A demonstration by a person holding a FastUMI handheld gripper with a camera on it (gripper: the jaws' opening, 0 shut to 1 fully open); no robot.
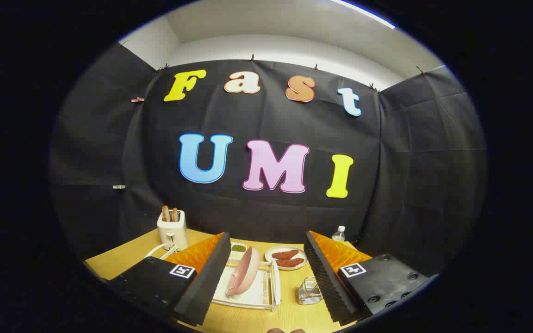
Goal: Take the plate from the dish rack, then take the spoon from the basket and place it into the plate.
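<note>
A pink plate [244, 276] stands on edge in a white dish rack [273, 291] on the wooden table, just ahead of my fingers and nearer the left one. A small wire basket [309, 291] sits to the right of the rack, close to the right finger; I cannot make out the spoon in it. My gripper [266, 277] is open, with its fingers wide apart, nothing between them, and raised above the table short of the rack.
A white toaster [172, 229] with toast stands at the back left. A white plate of reddish food [286, 257] lies behind the rack, a small dish of green food [238, 248] beside it. A clear bottle [338, 234] stands at the back right.
</note>
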